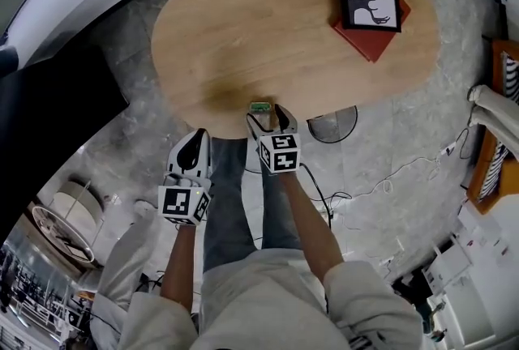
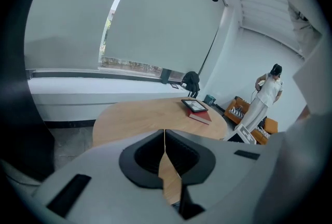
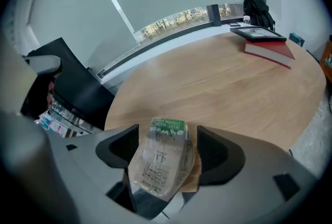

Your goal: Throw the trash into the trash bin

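You are looking down on an oval wooden desk [image 1: 268, 32] that is standing on a grey stone-tiled floor [image 1: 389, 154]. A red book [image 1: 366, 42] is lying flat near the desk's far right end, with a black-framed picture [image 1: 370, 5] resting on it. Cables [image 1: 409, 168] are trailing across the floor to your right.

I am watching my right claw [image 1: 268, 117] hanging at the near edge of the oval wooden table [image 1: 243, 32], gripping a small green-topped wrapper [image 1: 259, 107] between its tips. My left claw [image 1: 195, 147] is hovering near it, to its left and closer to me, over the grey stone floor [image 1: 389, 146]. Well ahead of the right claw and off to its right, a framed picture [image 1: 370, 5] is lying on a red book [image 1: 369, 44].
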A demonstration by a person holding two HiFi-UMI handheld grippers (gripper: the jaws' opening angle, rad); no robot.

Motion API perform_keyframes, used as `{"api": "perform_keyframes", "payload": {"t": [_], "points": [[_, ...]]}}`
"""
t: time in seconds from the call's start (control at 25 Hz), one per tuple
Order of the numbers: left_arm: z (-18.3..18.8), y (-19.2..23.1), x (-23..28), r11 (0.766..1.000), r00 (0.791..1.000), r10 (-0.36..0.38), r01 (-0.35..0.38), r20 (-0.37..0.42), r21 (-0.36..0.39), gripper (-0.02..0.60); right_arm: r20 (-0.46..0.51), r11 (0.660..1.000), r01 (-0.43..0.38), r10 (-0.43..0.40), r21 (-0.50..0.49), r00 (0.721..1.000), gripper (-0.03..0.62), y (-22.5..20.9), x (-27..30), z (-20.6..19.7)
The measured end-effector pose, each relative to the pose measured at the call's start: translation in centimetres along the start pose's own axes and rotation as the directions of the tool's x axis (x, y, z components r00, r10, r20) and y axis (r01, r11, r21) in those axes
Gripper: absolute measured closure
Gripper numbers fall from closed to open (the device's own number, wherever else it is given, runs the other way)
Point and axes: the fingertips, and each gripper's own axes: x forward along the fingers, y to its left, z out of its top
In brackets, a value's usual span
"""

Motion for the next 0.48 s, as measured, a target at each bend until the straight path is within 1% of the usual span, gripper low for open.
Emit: {"api": "perform_keyframes", "payload": {"t": [0.28,0.48], "points": [[-0.3,2.7,-0.7,1.0,1.0,0.009,-0.009,0.0,-0.019,0.558,-0.056,0.993,0.119,-0.119,-0.001,0.991,0.26,0.1,2.2,-0.3],[-0.2,4.0,-1.2,1.0,1.0,0.013,-0.013,0.002,-0.028,0.559,-0.071,0.99,0.141,-0.142,-0.015,0.987,0.256,0.5,2.6,0.0]]}}
